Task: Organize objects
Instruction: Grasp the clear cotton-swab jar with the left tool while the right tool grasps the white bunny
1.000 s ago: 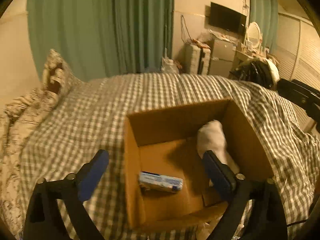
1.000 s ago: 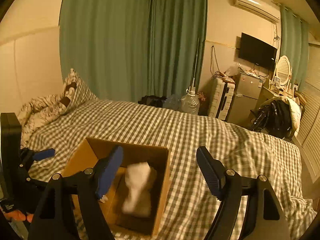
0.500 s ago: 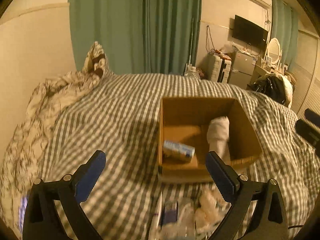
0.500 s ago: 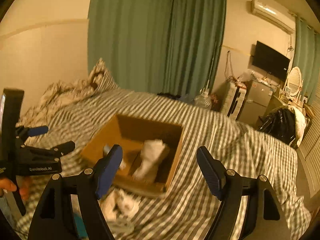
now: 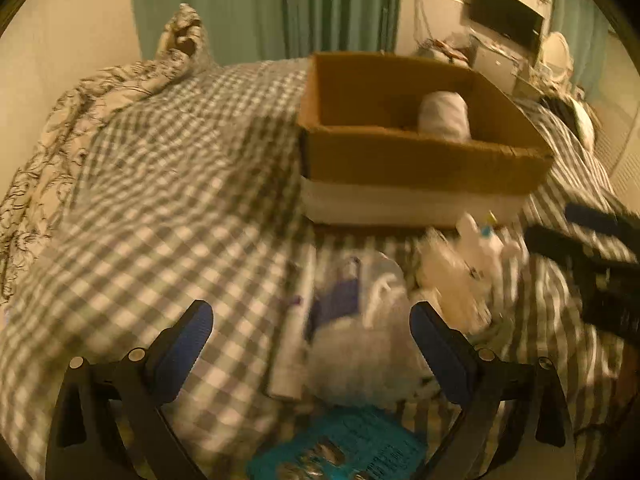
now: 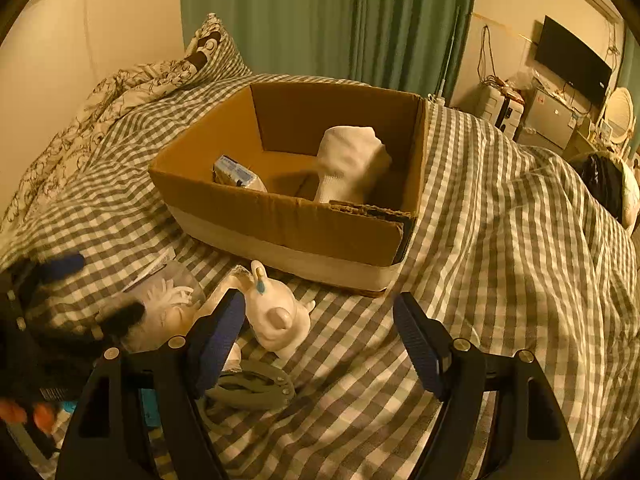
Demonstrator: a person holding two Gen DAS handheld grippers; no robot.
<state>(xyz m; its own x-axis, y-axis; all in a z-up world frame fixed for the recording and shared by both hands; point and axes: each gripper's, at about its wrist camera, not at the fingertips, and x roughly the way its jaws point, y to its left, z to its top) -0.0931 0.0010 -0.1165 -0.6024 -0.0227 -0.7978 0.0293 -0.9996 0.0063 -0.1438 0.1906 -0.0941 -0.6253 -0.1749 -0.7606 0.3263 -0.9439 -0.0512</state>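
Note:
An open cardboard box sits on the checked bed cover. Inside lie a white rolled cloth and a small blue-and-white carton. Loose items lie in front of the box: a white unicorn figure, a clear pouch with white bits, a white tube, a fluffy pale ball and a teal packet. My left gripper hangs open over the tube and ball. My right gripper is open, with the unicorn just beside its left finger.
A grey-green metal clip lies under the right gripper. A patterned duvet and pillow are bunched at the far left by green curtains. The bed drops off at the right, with a TV and cluttered furniture beyond it.
Both grippers have pulled back from above the box and sunk toward the loose items in front of it. The box now sits farther off. Both stay open.

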